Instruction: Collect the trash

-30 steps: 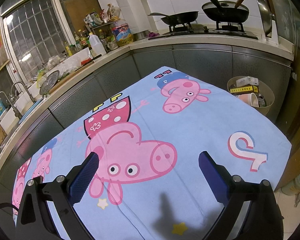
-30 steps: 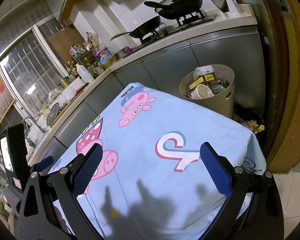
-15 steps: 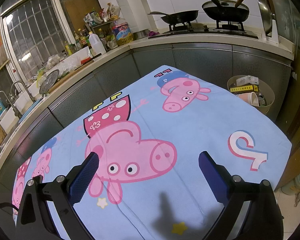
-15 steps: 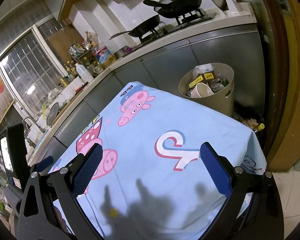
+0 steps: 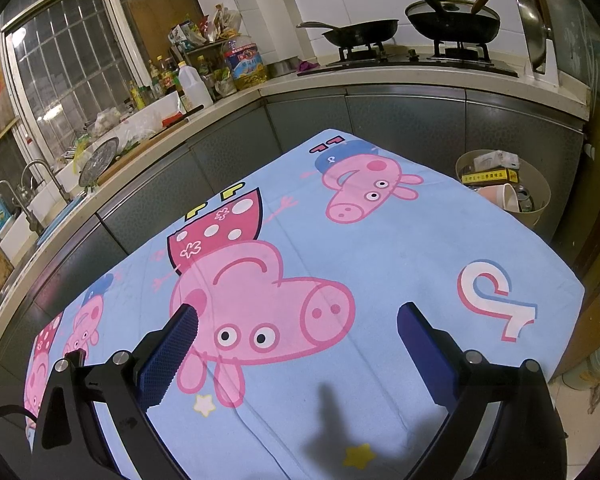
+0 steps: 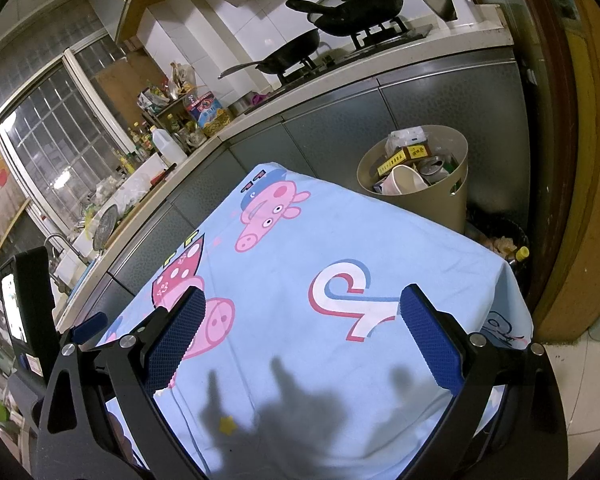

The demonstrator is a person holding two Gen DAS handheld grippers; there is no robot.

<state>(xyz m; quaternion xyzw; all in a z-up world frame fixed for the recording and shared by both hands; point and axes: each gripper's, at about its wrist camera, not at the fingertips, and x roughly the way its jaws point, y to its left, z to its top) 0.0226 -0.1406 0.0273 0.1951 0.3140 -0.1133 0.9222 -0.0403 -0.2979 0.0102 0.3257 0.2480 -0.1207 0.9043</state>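
Both the left gripper (image 5: 296,316) and right gripper (image 6: 300,300) hover wide apart above a cartoon tablecloth (image 5: 400,264), beside a seemingly full trash bin (image 6: 456,200).

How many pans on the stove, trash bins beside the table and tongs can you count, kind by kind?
Pans on the stove: 2, a frying pan and a lidded wok
Trash bins: 1
Tongs: 2, left tongs and right tongs, both open
Total: 5
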